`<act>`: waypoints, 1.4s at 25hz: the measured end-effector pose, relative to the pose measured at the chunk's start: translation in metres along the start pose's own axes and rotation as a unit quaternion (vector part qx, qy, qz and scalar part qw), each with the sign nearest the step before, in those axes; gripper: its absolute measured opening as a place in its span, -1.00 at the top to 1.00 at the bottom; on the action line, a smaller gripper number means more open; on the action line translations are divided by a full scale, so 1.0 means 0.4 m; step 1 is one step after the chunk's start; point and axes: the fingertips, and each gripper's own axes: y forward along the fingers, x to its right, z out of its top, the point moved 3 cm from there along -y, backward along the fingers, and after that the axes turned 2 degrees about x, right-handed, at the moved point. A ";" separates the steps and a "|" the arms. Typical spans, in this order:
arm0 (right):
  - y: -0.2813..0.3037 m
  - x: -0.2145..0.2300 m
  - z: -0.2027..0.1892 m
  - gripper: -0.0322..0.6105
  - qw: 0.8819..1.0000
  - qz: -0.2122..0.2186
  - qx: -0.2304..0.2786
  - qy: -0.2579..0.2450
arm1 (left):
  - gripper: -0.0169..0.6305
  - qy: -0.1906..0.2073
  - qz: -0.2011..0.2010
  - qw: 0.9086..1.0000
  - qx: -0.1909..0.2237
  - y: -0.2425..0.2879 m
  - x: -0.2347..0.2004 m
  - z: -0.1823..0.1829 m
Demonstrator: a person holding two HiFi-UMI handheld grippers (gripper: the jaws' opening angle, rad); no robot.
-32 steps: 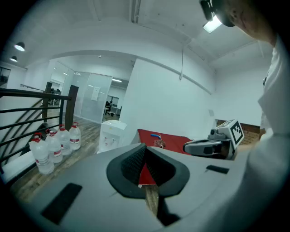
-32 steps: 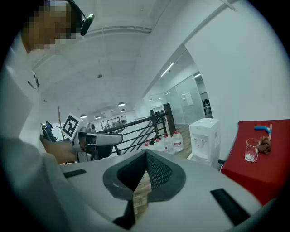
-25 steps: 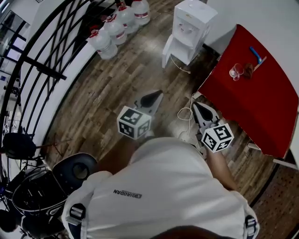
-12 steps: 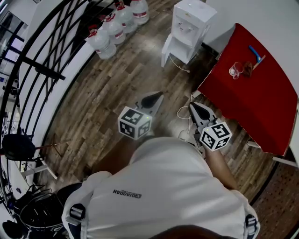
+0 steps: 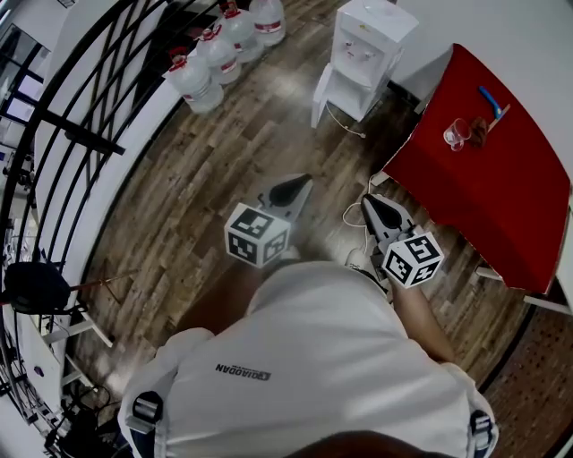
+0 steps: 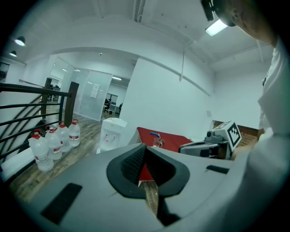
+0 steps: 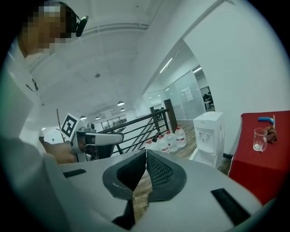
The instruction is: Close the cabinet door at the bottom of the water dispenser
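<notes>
The cabinet door (image 5: 320,97) hangs open at the water dispenser (image 5: 367,40)'s foot, on the floor (image 5: 224,170) beside the red tabletop (image 5: 501,188)'s corner. Left gripper (image 5: 303,182) and right gripper (image 5: 371,201) aim at it from well apart, fingers clenched empty, probably for pushing.

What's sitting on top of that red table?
A clear glass, a blue stick-like object and a small brownish thing lie on the red table. The glass's contents cannot be made out.

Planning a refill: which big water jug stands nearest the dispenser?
The clear, red-capped plastic jug at the row's upper-right end in the head view; the others stand farther from the white water dispenser.
</notes>
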 end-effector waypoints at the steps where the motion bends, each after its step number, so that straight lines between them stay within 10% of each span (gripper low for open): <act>1: 0.007 -0.008 -0.001 0.83 1.000 -0.004 -0.001 -0.007 | 0.96 0.001 -0.001 1.000 -0.002 -0.008 -0.008 -0.002; 18: 0.091 -0.098 -0.024 0.83 0.999 -0.037 -0.016 -0.016 | 0.96 -0.019 -0.019 0.999 -0.019 -0.079 -0.133 -0.051; 35: 0.311 0.191 0.107 0.83 1.000 0.018 -0.005 0.012 | 0.96 0.000 0.029 0.998 -0.049 0.188 -0.270 0.056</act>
